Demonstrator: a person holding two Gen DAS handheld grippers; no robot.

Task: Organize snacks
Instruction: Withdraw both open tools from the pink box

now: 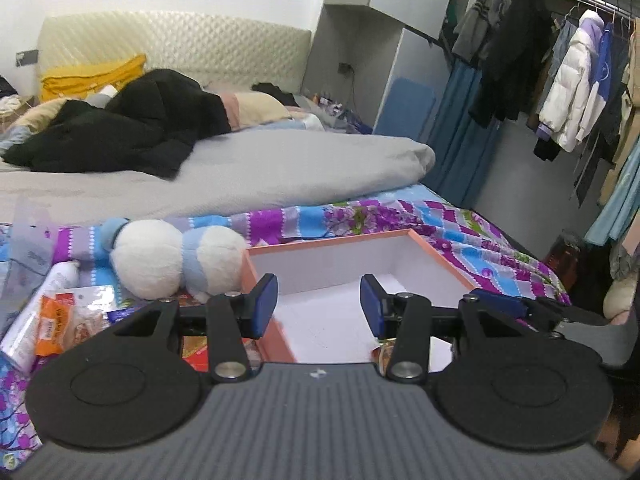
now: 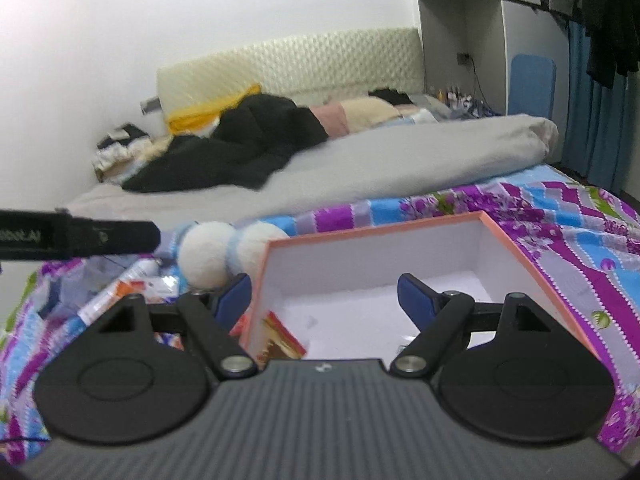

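Observation:
An open box with orange walls and a white inside (image 1: 340, 256) (image 2: 516, 248) sits on the patterned bedspread. My left gripper (image 1: 319, 306) is open and empty, its jaws over the box's left wall. My right gripper (image 2: 325, 300) is open and empty above the box. A red and yellow snack packet (image 2: 282, 342) lies inside the box at its near left corner. Loose snack packets, one orange (image 1: 50, 326) (image 2: 128, 290), lie on the bed left of the box. The right gripper's blue-tipped finger (image 1: 500, 304) shows in the left wrist view.
A white and blue plush toy (image 1: 172, 256) (image 2: 224, 256) lies just left of the box. A grey duvet (image 1: 240, 176) and dark clothes (image 1: 120, 136) cover the bed behind. A clothes rack (image 1: 580, 80) stands at right. The left gripper's black body (image 2: 80, 236) crosses the right wrist view.

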